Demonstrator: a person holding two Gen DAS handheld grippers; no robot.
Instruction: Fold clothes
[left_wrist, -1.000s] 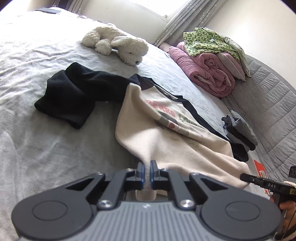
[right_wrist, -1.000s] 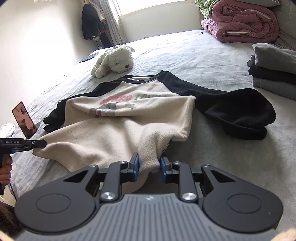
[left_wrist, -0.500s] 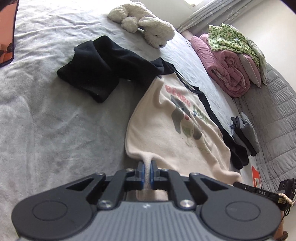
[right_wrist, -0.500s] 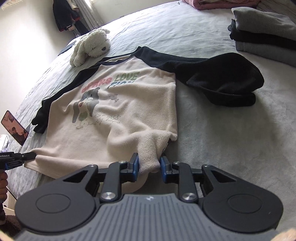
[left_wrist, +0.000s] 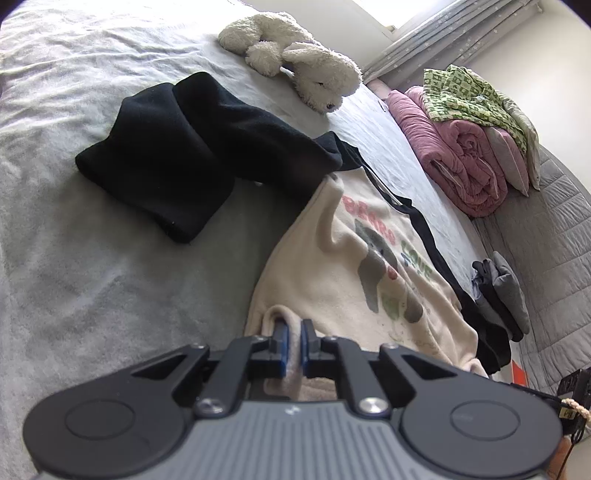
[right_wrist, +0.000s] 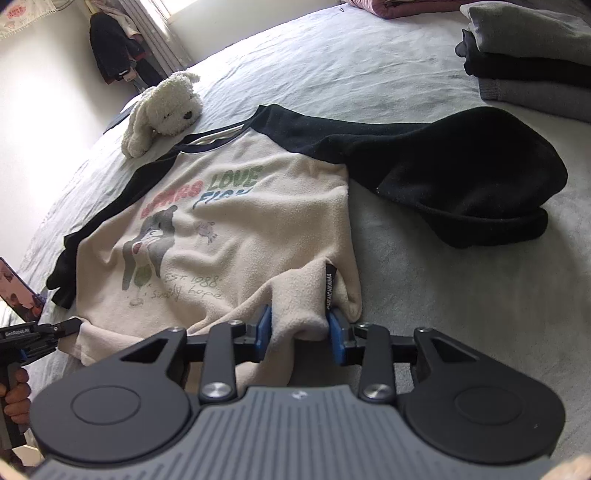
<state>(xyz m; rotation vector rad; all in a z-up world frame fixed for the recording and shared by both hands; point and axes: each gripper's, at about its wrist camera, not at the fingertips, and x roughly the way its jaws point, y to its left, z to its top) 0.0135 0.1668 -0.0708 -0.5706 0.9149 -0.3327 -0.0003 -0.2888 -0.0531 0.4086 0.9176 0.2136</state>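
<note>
A cream sweatshirt (right_wrist: 236, 229) with black sleeves and a cartoon print lies front up on the grey bed (right_wrist: 406, 277). My right gripper (right_wrist: 300, 332) is shut on a thick bunch of its hem at the near right corner, beside a small black label (right_wrist: 330, 282). In the left wrist view the sweatshirt (left_wrist: 332, 280) runs away to the right, and my left gripper (left_wrist: 292, 349) is shut on the hem's other corner. One black sleeve (left_wrist: 177, 155) lies folded on itself to the left there. The other sleeve (right_wrist: 461, 177) lies bunched at the right.
A white plush dog (right_wrist: 162, 110) rests past the collar. Folded grey and black clothes (right_wrist: 532, 51) are stacked at the far right. A pink quilt (left_wrist: 461, 155) with a green patterned cloth lies against the padded wall. A hand (right_wrist: 14, 398) holds the other gripper at the left.
Both grippers came lower and forward, and the sweatshirt body now lies flatter on the bed. The right jaws stand a little wider apart, with the hem still between them.
</note>
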